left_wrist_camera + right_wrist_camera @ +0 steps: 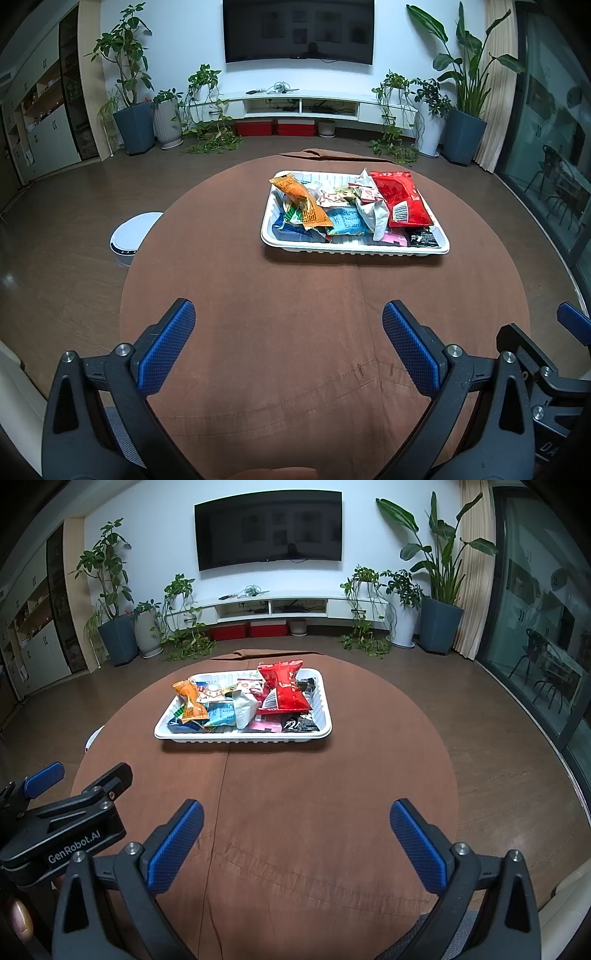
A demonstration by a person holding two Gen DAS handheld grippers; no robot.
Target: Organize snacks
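Observation:
A white tray point(354, 252) holds several snack packets on the round brown table point(258, 332). A red bag point(400, 201) lies at its right, an orange packet point(306, 206) at its left. The tray point(243, 738), red bag point(284, 692) and orange packet point(190, 699) also show in the right wrist view. My left gripper point(288, 332) is open and empty above the table's near side, well short of the tray. My right gripper point(295, 830) is open and empty beside it, to its right. The left gripper's body point(62, 823) shows at the right view's left edge.
A white round bin point(131, 236) stands on the floor left of the table. Potted plants point(133, 96), a TV point(297, 29) and a low white cabinet point(306, 105) line the far wall. Glass doors point(554, 147) are at the right.

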